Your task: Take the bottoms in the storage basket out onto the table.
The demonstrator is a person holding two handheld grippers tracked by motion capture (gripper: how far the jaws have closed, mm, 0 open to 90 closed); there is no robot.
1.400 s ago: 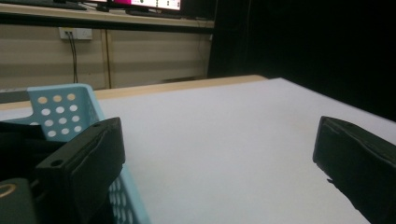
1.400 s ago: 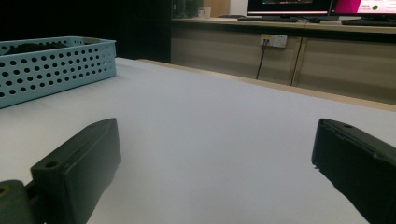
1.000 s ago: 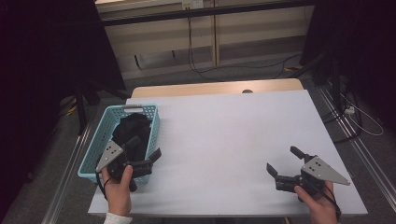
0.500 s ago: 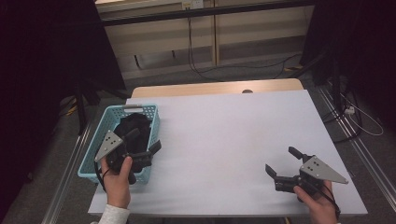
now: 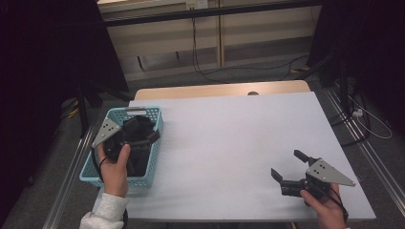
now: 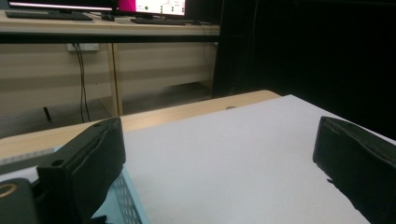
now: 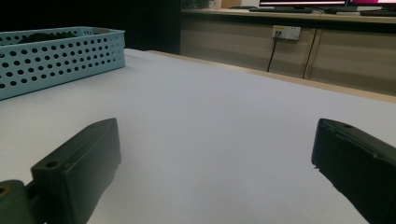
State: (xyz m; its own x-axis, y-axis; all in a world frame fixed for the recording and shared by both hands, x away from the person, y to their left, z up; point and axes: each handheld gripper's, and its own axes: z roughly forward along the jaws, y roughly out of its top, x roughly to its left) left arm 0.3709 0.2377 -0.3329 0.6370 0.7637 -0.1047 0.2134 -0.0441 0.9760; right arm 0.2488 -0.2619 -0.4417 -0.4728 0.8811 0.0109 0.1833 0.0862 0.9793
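A light blue perforated basket stands at the table's left edge with dark items inside; I cannot tell what they are. A hand holds my left gripper above the basket, and its black jaws blend with the dark contents. In the left gripper view that gripper is open, with only white table between the jaws and the basket's corner below. My right gripper sits low near the table's front right, open and holding nothing. In the right gripper view the gripper faces the basket across the table.
The white table has a wooden strip along its far edge. Beyond it stand wooden cabinets with a power socket and hanging cables. Metal rails run along the floor on the right.
The left gripper has moved left and away from me, from the table beside the basket to above the basket. The right gripper has barely shifted.
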